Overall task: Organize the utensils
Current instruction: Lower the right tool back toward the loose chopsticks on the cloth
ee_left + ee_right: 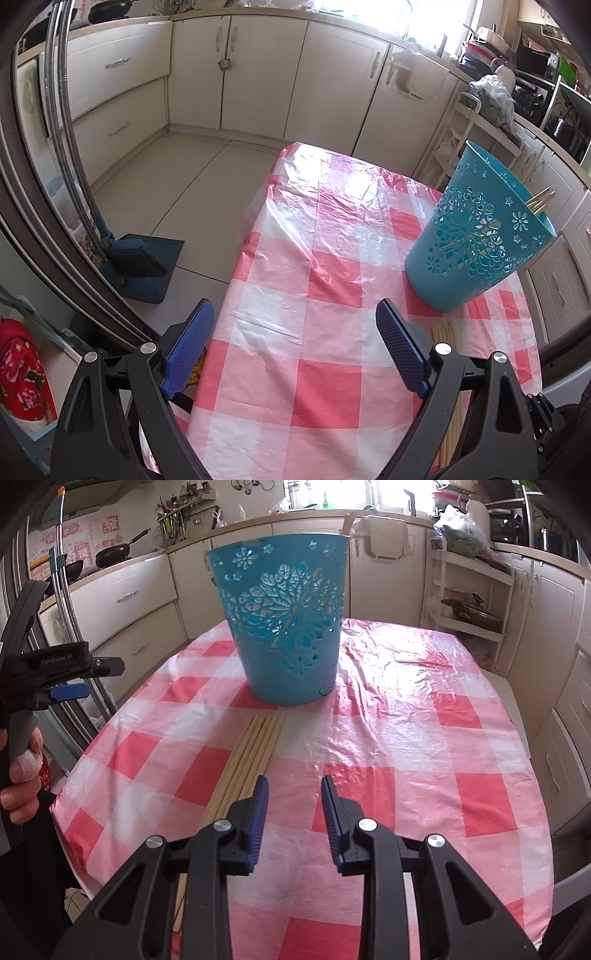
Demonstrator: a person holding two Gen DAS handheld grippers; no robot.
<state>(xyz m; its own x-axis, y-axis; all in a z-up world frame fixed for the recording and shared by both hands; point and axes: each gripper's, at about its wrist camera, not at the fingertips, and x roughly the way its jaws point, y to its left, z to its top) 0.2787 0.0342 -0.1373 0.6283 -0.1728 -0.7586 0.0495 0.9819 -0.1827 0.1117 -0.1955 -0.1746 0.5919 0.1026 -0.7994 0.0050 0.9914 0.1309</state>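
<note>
red-and-white checked tablecloth (424, 738) under clear plastic covers the table, kitchen cabinets (258, 74) behind. teal cutout bucket (288, 627) stands upright on the cloth, at 12 o'clock from the right gripper (293, 805) in the right wrist view, and at 2 o'clock from the left gripper (295, 343) in the left wrist view. a few light wooden chopsticks (541, 199) poke out over the bucket rim, leaning to its far side.

loose bundle of chopsticks (255, 746) lies flat on the cloth, side by side, far tips just short of the bucket base, running toward 7 o'clock under the right gripper's left finger (258, 808). right gripper jaws apart with a narrow gap, only cloth between the blue pads, nothing clamped; the bundle sits at about 10 o'clock of the gap, not inside it. can't tell if the left finger touches the sticks.

left gripper jaws spread wide, empty, over the table edge; the stick ends show at 4 o'clock behind its right finger (402, 350). in the right wrist view that gripper sits at 9 o'clock, held by a hand (22, 771) with a bandaged finger. blue dustpan and brush (144, 262) on the floor at 9 o'clock of the table.
</note>
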